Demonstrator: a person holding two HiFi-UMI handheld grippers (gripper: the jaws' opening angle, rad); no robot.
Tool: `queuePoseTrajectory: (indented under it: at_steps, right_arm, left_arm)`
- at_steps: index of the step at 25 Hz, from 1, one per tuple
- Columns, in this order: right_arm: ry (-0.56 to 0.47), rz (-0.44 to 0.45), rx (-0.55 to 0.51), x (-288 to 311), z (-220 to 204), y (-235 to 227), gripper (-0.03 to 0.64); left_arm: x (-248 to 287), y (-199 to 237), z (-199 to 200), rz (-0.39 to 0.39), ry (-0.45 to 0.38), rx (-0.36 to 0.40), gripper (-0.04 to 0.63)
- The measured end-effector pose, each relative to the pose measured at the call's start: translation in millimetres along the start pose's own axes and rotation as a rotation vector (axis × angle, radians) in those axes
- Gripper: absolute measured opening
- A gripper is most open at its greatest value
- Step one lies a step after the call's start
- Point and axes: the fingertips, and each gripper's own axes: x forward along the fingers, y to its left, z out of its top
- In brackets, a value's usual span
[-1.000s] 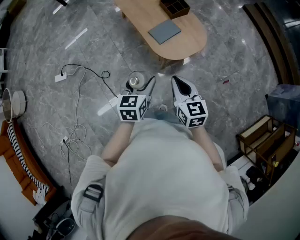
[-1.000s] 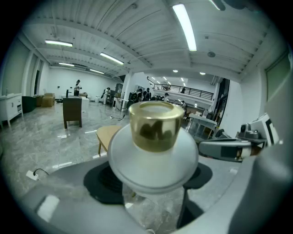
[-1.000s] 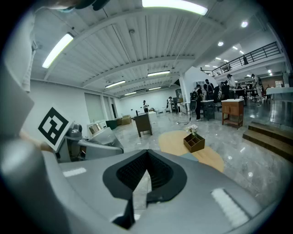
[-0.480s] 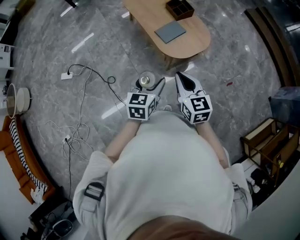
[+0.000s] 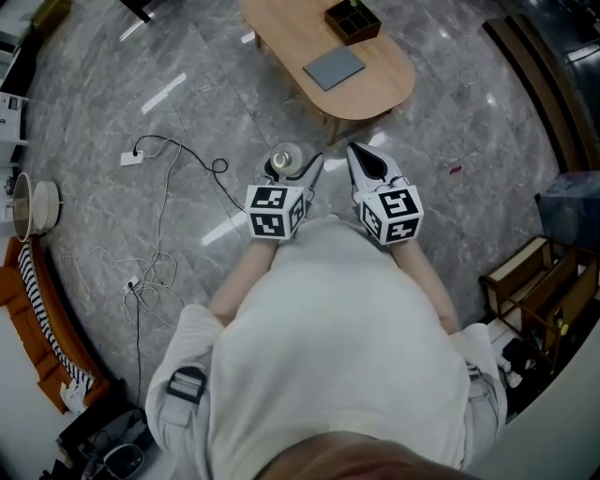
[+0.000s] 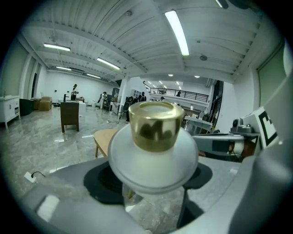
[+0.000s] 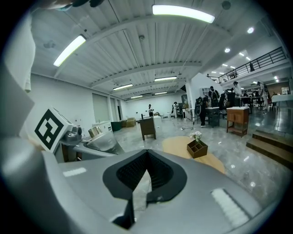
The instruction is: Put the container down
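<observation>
You've 2 grippers: L gripper (image 5: 296, 170) clamps the 1 container (image 6: 153, 137), gold-capped, up off the floor (image 5: 187, 122). R gripper (image 5: 359, 157) is pinched to a slit, empty. Ahead: 1 wooden table (image 5: 375, 89) w/ 1 grey mat (image 5: 333, 67), 1 brown box (image 5: 352, 19). Grey marble, big strip-lit hall.

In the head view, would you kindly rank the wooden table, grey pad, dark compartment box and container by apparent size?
1. wooden table
2. grey pad
3. dark compartment box, close to the pad
4. container, smallest, partly hidden
</observation>
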Motion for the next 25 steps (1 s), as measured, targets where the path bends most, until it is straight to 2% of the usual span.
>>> queuePoseTrajectory:
  at_steps: [12,25]
  right_arm:
    - [0.002,0.023,0.029,-5,-8,-14,0.002]
    - [0.032,0.006,0.058,39,-7,-51,0.002]
  left_arm:
    - [9,-8,-2,0.030,0.002,-0.024,0.349]
    - [55,23,15,0.036,0.017,-0.051,0.348]
